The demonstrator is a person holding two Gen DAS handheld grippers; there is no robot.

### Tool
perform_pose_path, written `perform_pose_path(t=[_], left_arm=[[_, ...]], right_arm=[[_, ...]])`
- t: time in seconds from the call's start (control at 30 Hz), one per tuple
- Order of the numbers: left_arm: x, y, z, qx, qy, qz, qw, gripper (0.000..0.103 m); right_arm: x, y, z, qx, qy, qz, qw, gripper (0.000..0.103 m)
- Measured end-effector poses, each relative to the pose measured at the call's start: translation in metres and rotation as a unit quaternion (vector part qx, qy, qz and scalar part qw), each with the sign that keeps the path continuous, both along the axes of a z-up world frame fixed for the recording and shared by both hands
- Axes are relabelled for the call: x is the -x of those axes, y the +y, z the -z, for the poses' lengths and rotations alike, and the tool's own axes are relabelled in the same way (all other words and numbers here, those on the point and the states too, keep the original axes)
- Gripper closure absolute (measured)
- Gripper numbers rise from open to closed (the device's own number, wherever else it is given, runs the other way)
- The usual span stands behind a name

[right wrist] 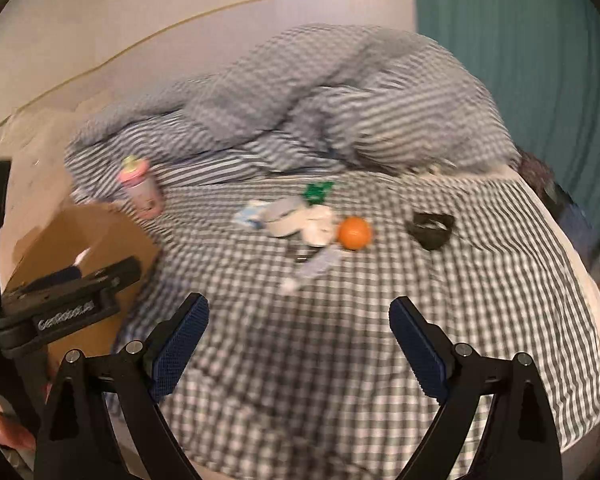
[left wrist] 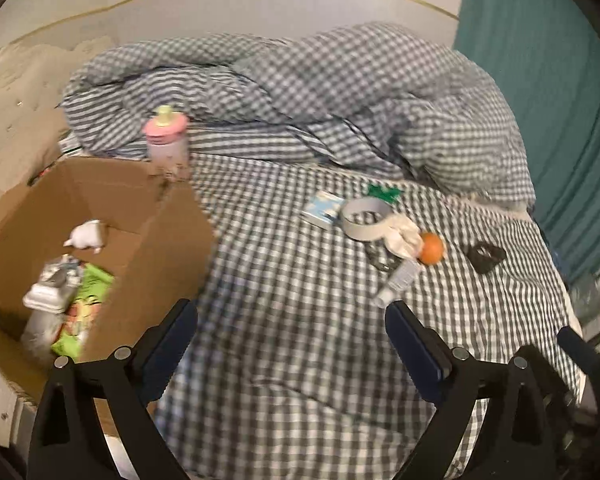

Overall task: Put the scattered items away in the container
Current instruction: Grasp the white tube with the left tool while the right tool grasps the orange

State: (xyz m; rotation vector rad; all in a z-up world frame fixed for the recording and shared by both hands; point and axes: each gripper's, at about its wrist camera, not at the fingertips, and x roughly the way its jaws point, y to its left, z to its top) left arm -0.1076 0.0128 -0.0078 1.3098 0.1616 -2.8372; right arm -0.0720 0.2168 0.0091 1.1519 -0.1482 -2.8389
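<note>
Left wrist view: left gripper (left wrist: 292,336) gaped wide, held nothing, hung over the checked bedsheet (left wrist: 284,288) just right of the cardboard box (left wrist: 140,216). Box sat open-topped at the bed's left edge, probably so drops are short; it already held a white toy (left wrist: 86,234), a green packet (left wrist: 86,304) and a grey-white item I couldn't identify. Pink bottle (left wrist: 167,140) stood upright behind the box's far corner. The scattered cluster lay well right: blue-white carton (left wrist: 324,208), tape roll (left wrist: 366,218), crumpled cloth (left wrist: 402,236), orange (left wrist: 432,248), clear tube (left wrist: 396,284), dark object (left wrist: 484,256).

Right wrist view: blurred. Right gripper (right wrist: 300,340) was also spread wide and empty, aimed at the same cluster, orange (right wrist: 354,233) plainest. Left gripper's body (right wrist: 66,300) showed over the box (right wrist: 84,240).
</note>
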Motion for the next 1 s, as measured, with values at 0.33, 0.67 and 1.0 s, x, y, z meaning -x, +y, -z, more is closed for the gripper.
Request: perform_pose_path(t=[0.33, 0.67, 1.0], left_arm=[[0.049, 0.043, 0.045, 0.016, -0.035, 0.031, 0.9988, 0.004], [0.096, 0.088, 0.104, 0.024, -0.065, 0.066, 0.9954, 0.004], [0.129, 0.125, 0.152, 0.051, -0.086, 0.093, 0.9907, 0.004]], right_arm=[[0.043, 0.059, 0.037, 0.015, -0.036, 0.047, 0.998, 0.011], [0.099, 0.076, 0.075, 0.008, -0.071, 0.040, 0.997, 0.011], [0.161, 0.064, 0.103, -0.016, -0.102, 0.012, 0.995, 0.011]])
